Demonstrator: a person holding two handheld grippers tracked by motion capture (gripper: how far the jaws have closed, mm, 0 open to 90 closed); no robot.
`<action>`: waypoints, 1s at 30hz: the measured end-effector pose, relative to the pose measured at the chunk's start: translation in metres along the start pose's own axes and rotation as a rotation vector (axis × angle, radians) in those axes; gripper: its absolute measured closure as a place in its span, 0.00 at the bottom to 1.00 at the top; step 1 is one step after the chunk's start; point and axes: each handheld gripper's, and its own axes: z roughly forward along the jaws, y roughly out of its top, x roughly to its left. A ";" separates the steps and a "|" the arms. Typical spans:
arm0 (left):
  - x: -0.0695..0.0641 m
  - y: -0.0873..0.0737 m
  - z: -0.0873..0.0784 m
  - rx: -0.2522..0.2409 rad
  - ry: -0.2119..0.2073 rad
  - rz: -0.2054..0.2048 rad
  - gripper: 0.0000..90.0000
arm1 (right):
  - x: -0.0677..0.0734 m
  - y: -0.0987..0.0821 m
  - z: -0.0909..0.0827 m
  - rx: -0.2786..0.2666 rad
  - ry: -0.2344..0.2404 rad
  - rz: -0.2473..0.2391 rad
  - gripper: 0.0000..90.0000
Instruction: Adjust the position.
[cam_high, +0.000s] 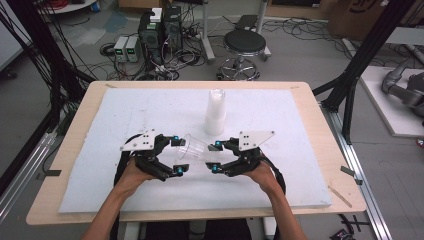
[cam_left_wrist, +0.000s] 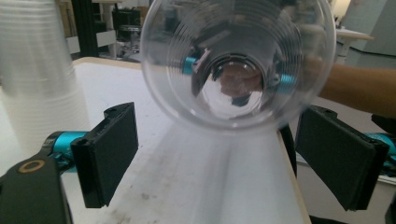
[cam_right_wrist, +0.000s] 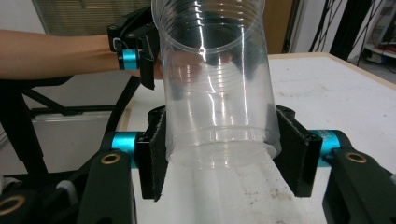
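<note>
A clear ribbed plastic cup (cam_high: 192, 148) lies level in the air above the white board, between my two grippers. My right gripper (cam_high: 215, 157) is shut on its narrow base; in the right gripper view the black pads (cam_right_wrist: 154, 154) press both sides of the cup (cam_right_wrist: 215, 84) and the gripper (cam_right_wrist: 217, 154) points along it. My left gripper (cam_high: 177, 155) faces the cup's wide mouth (cam_left_wrist: 238, 60) with its jaws wide apart (cam_left_wrist: 233, 154) and not touching the rim. A tall stack of cups (cam_high: 215, 111) stands upright just behind.
The white foam board (cam_high: 125, 115) covers most of the wooden table (cam_high: 75, 130). The cup stack (cam_left_wrist: 37, 70) looms close at the left in the left gripper view. On the floor beyond the table stand a stool (cam_high: 244, 45), electronics boxes (cam_high: 160, 32) and cables.
</note>
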 end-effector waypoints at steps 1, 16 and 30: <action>0.000 0.000 0.000 0.000 0.000 0.000 0.15 | 0.000 0.000 0.000 0.000 0.000 0.000 0.48; 0.000 0.008 0.017 -0.034 -0.040 0.006 0.16 | 0.000 -0.002 0.005 -0.014 0.027 -0.010 0.48; 0.000 0.009 0.017 -0.042 -0.070 0.028 0.34 | 0.001 -0.003 0.009 0.006 0.032 -0.020 0.48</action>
